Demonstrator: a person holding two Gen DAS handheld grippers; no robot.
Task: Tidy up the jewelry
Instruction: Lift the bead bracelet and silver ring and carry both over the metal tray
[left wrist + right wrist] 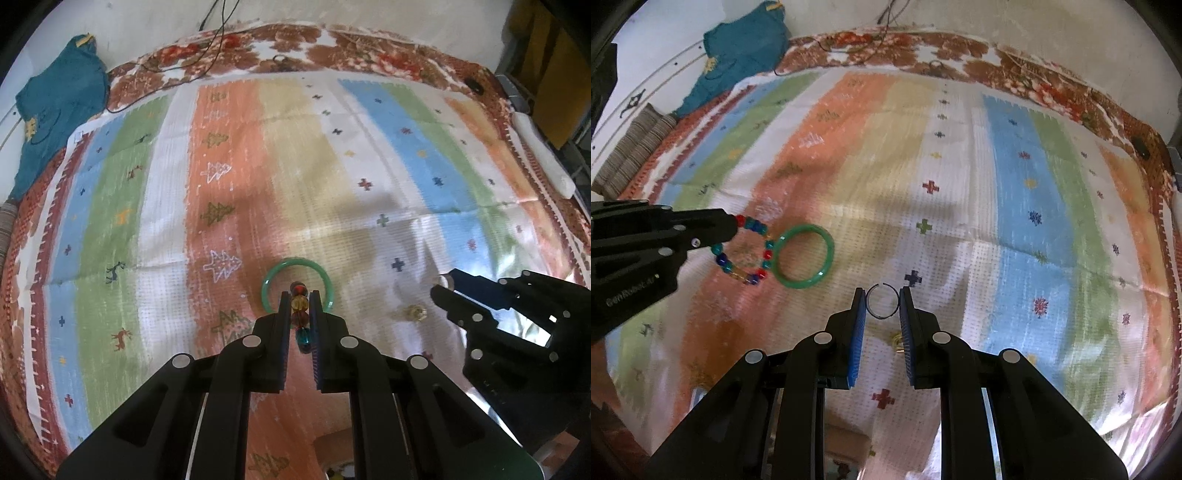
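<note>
Striped cloth (960, 221): broad bare area ahead of both tools, patterned border at the far edge.
Left hand-held gripper (299, 295): narrow, clamped on the beaded bracelet (746, 251), loop hanging edge-on to its camera, touching the green bangle (805, 256) lying flat.
Right hand-held gripper (883, 291): pinching a thin open ring (883, 301), gap pointing away.

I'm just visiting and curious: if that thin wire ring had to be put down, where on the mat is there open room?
Open mat lies right of the right gripper and its thin wire ring, over the blue and green stripes, and beyond the green bangle toward the far floral border. It is crowded on the left, where the left gripper holds the beaded bracelet against the bangle.
</note>
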